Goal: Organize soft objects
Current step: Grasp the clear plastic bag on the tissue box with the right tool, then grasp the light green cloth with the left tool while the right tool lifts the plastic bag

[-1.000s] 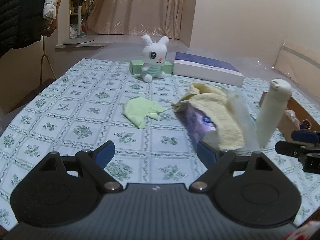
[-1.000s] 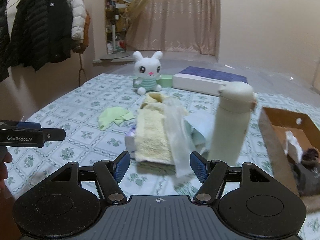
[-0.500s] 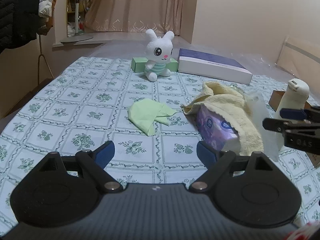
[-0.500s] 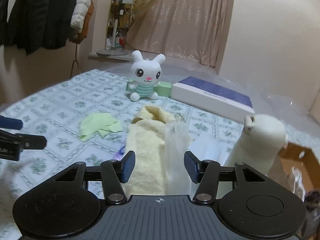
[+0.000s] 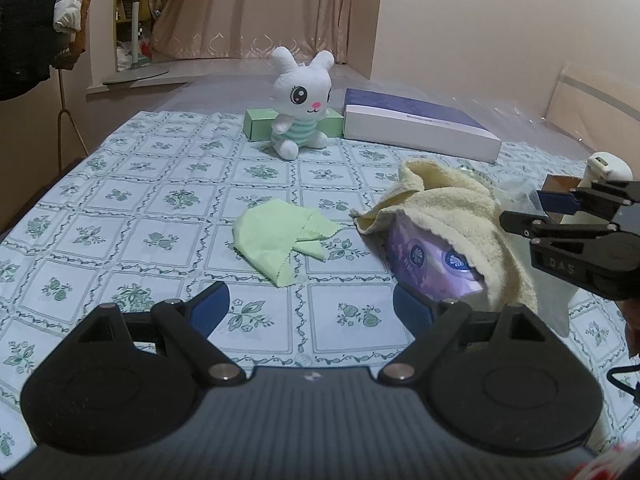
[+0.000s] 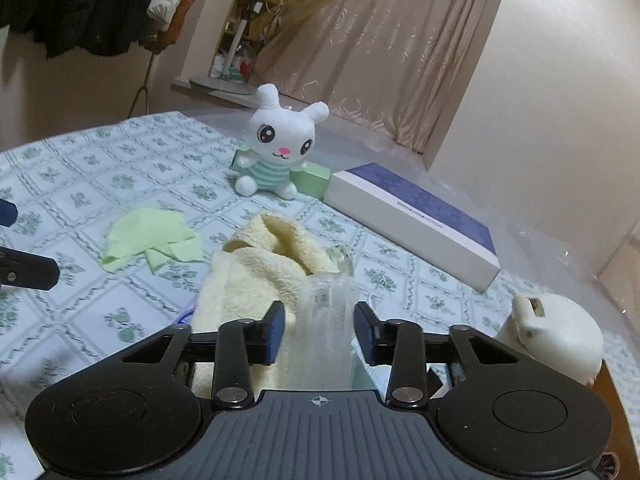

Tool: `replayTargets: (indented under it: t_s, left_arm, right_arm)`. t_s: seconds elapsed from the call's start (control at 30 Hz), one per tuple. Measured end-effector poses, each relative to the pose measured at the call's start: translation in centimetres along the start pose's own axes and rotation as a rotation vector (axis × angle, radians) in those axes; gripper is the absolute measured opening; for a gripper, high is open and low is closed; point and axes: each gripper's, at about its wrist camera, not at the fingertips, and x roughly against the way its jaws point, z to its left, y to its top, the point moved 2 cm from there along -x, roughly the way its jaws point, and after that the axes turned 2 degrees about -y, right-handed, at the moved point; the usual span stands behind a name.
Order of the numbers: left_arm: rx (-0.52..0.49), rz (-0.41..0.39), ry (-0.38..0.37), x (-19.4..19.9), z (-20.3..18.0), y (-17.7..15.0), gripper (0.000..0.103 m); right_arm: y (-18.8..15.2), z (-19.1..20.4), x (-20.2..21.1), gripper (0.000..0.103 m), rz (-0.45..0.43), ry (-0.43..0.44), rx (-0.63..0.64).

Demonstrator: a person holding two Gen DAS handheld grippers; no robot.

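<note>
A pale yellow towel (image 5: 452, 204) (image 6: 256, 276) is draped over a purple tissue pack (image 5: 432, 260), with a clear plastic bag (image 6: 330, 312) lying on its right side. My right gripper (image 6: 320, 332) (image 5: 532, 210) is over this pile. Its jaws are closing, with the plastic bag and a fold of towel between them, and the pads do not visibly press. My left gripper (image 5: 310, 308) (image 6: 16, 244) hangs open over the tablecloth with nothing between its fingers. A crumpled green cloth (image 5: 276, 236) (image 6: 148, 236) lies just beyond it. The white bunny plush (image 5: 300, 104) (image 6: 280, 148) sits at the back.
A navy-and-white flat box (image 5: 416, 124) and a green box (image 5: 258, 124) lie behind the bunny. A white bottle (image 6: 556, 332) stands at the right by a brown cardboard box (image 5: 558, 182). Coats (image 6: 92, 4) hang at the far left. The floral tablecloth (image 5: 132, 236) covers the surface.
Both grippers moved forward and lower towards the pile. The right jaws narrowed around the plastic bag and towel, and that gripper rolled. The left jaws kept their width.
</note>
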Motion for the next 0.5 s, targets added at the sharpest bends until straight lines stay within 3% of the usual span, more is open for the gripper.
replayTargets:
  t_s: [0.07,0.13,0.5]
  left_arm:
    - [-0.003,0.002,-0.002,-0.3,-0.1,0.0,0.087]
    - [-0.005,0.006,-0.007,-0.4,-0.2,0.0,0.087]
    - [-0.042,0.002,0.002,0.3,0.7,0.2,0.087]
  right_arm:
    - [0.0,-0.1,-0.2,0.015,0.004,-0.008,0.005]
    - [0.0,-0.1,0.0,0.006,-0.001,-0.020,0.004]
    - [1.2,-0.6,5.0,0.001,-0.059,0.031,-0.131]
